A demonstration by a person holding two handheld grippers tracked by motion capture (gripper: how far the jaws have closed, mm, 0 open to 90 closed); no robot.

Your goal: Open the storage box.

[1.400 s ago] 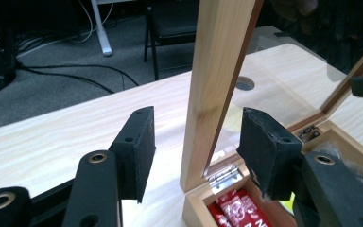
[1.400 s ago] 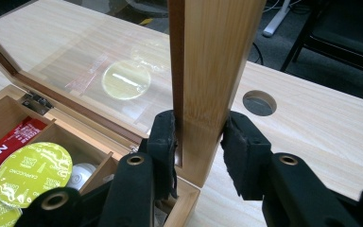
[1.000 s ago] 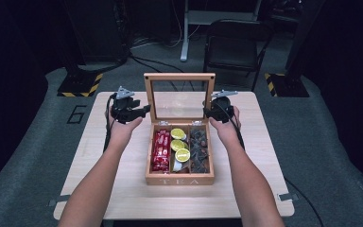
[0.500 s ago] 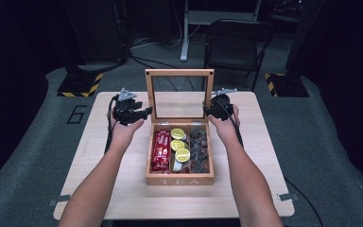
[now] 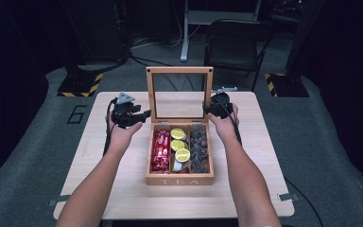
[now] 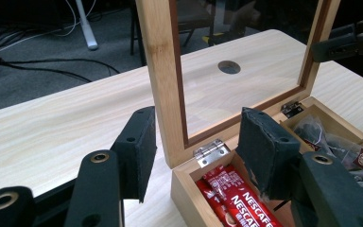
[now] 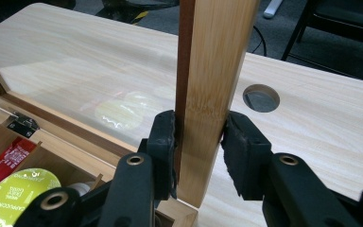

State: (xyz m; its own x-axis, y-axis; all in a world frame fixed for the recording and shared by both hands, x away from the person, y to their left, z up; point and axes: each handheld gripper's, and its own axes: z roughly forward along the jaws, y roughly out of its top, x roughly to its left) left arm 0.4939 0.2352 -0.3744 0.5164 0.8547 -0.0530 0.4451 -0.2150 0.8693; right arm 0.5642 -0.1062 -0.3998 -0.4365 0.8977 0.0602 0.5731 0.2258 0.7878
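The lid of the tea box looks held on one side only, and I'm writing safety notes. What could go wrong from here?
1. The right gripper clamps just one side rail of the upright lid; the left gripper straddles the other rail with open jaws, so moving the lid may twist its hinges.
2. If the clamp slips, the glazed lid could drop onto the box.
3. The left gripper's jaw hangs over the red sachets and could snag them.

Black tongs w/ brass-ringed screw holes, black cables, grey triangular plate; bare forearms.
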